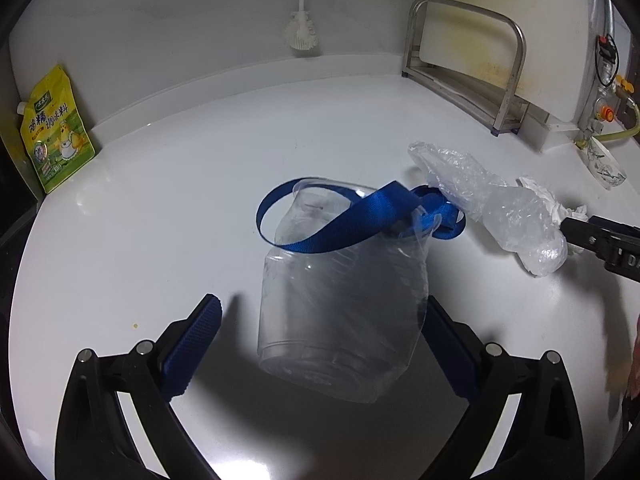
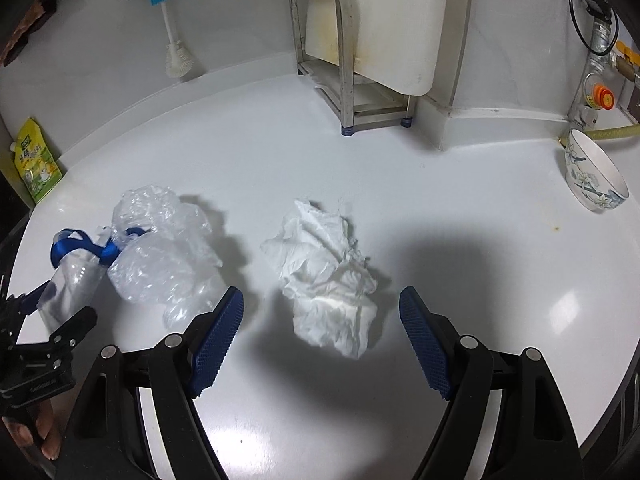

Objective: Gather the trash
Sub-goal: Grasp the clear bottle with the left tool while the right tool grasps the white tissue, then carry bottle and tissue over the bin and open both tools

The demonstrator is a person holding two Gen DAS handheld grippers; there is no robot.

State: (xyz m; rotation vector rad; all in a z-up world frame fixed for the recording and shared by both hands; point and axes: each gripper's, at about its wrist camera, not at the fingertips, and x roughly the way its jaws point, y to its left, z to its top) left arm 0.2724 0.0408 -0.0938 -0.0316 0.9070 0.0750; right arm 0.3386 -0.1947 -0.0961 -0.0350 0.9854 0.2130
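The clear tub (image 1: 340, 312) with the blue strap (image 1: 340, 224) sits right between the fingers of the left hand-held gripper (image 1: 322, 344), jaws spread wide; the right finger looks like it's right up against the tub's side, the left one is well clear. Only the left wrist view shows the tub properly; from the right wrist it's mostly tucked behind the plastic bag (image 2: 160, 248). The flip side: the tissue wad (image 2: 328, 272) is fully visible only in the right view, lying just ahead of and between the spread fingers of the right hand-held gripper (image 2: 320, 336), not touching either. In the left view only a scrap of it peeks out behind the bag.

Both hand-held grippers point down at the white table (image 2: 480, 240), low over it. Farther out ahead: a metal rack (image 2: 340, 60) with a cutting board (image 2: 384, 20), a brush (image 2: 172, 40) against the wall, a yellow pouch (image 1: 56, 128) off to the left, a floral bowl (image 2: 592, 176) to the right.
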